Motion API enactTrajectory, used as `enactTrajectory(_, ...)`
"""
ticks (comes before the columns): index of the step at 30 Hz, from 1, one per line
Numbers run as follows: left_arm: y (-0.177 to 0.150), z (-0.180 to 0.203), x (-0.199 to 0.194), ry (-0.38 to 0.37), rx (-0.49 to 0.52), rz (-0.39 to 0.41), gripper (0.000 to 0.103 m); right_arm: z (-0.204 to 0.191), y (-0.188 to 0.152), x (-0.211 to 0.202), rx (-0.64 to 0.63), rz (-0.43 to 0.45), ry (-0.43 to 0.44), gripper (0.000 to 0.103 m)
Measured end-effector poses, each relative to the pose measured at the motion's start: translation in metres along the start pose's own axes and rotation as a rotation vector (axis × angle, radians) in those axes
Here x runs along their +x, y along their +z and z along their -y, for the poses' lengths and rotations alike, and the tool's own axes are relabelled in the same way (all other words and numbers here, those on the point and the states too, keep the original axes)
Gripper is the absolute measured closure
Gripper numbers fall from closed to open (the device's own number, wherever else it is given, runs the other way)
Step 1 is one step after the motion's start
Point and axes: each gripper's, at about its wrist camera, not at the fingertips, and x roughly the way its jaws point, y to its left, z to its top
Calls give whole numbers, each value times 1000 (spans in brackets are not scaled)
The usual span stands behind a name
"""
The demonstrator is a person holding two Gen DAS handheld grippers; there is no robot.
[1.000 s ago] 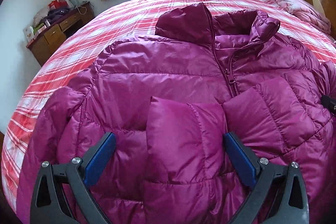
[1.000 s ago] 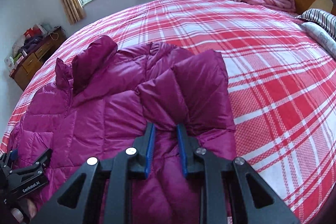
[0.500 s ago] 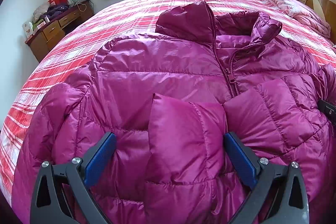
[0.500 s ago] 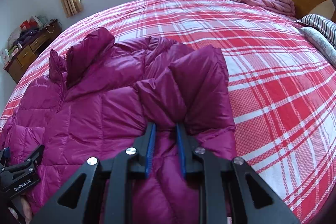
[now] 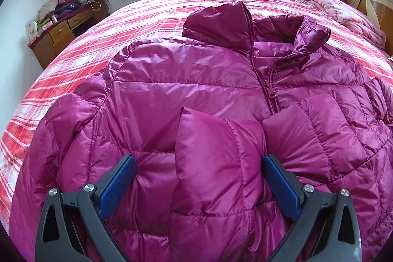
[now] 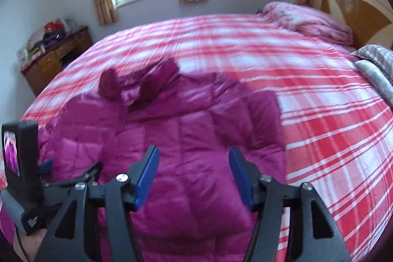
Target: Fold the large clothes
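Magenta quilted puffer jacket (image 5: 196,95) lay on the red plaid bed (image 6: 319,95); the left claw (image 5: 199,178) gaped around its folded sleeve (image 5: 218,163), the right claw (image 6: 194,173) wide, empty above it.

Left gripper (image 5: 199,178): matte black plastic frame, triangular cut-outs in each arm, silver round screw heads at the joints, blue textured pads (image 5: 280,184) lining the inner faces. Right gripper (image 6: 192,176): same build, black frame, silver screws, blue pads (image 6: 146,176). From the right wrist view, the left unit carries a small lit screen, grey handle, white lettering too blurred to read. Bare skin of the left hand (image 6: 27,246) below.
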Motion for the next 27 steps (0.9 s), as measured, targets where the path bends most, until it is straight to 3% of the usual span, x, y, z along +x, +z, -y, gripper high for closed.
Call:
enactTrajectory(4,0,-3,0,-14,-15,-1,1,16,-18,28,50,-75,2,58)
enactTrajectory(12,0,-3,0,-20,-19,-15,1,-1,-23,36,-48,-64,-93,58)
enactTrajectory(27,6,-19,-6,-70,-8,-51,1,-2,-27,34,-63,-44,-113,58)
